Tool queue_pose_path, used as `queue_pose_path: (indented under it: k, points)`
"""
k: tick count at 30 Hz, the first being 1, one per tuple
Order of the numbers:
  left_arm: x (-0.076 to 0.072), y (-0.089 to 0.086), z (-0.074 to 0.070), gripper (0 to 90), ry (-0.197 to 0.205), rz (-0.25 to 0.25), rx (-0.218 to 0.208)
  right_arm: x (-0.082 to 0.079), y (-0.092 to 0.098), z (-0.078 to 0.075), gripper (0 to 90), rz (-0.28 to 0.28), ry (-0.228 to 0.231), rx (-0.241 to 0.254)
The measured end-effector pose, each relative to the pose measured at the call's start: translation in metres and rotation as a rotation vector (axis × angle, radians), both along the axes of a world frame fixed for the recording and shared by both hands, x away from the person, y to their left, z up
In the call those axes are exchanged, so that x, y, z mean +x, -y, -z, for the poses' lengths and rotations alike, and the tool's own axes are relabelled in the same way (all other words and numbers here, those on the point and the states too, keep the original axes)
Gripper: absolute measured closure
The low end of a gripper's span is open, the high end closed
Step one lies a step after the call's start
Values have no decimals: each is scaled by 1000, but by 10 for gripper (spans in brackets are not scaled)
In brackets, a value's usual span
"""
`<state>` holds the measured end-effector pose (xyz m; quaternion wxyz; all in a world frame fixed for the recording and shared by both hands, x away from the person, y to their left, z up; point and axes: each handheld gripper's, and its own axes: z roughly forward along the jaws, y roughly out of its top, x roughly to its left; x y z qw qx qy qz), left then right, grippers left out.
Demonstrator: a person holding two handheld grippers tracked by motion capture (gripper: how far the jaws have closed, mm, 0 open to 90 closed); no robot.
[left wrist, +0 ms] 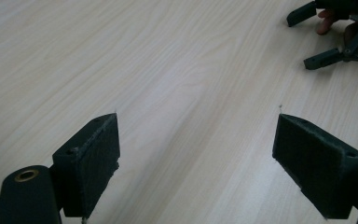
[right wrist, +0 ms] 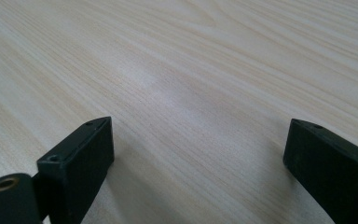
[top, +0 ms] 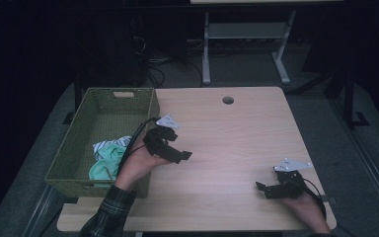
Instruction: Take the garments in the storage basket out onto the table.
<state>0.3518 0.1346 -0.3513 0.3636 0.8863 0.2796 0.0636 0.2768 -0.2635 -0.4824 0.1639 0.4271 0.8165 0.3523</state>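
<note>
Pale wooden table (top: 237, 148), bare across its middle. At the table's left edge, a green woven basket (top: 86, 148), with a heap of mint and striped cloth (top: 107, 155) lying in the corner nearest the person. Just right of the basket, above the tabletop, left gripper (top: 177, 150), jaws spread wide, gripping nothing. Well apart from the basket, near the table's front right corner, right gripper (top: 262, 189), jaws likewise wide and empty, resting low over the wood. Likely risks: snagging the basket's rim while reaching in for the cloth, tipping or dragging the light basket, or pinching only a loose fold so the cloth slips free.
</note>
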Motion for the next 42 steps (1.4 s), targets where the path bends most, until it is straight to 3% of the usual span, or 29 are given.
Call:
queue_pose_path:
  k: [9, 28, 42]
  points:
    - [2, -21, -4, 141, 6, -49, -24, 0, 0, 0, 80, -2, 1, -1]
    - [4, -55, -9, 143, 19, -137, 0, 0, 0, 0, 80, -1, 0, 0]
    - [4, -72, -10, 144, 18, -169, 7, 0, 0, 0, 80, -1, 0, 0]
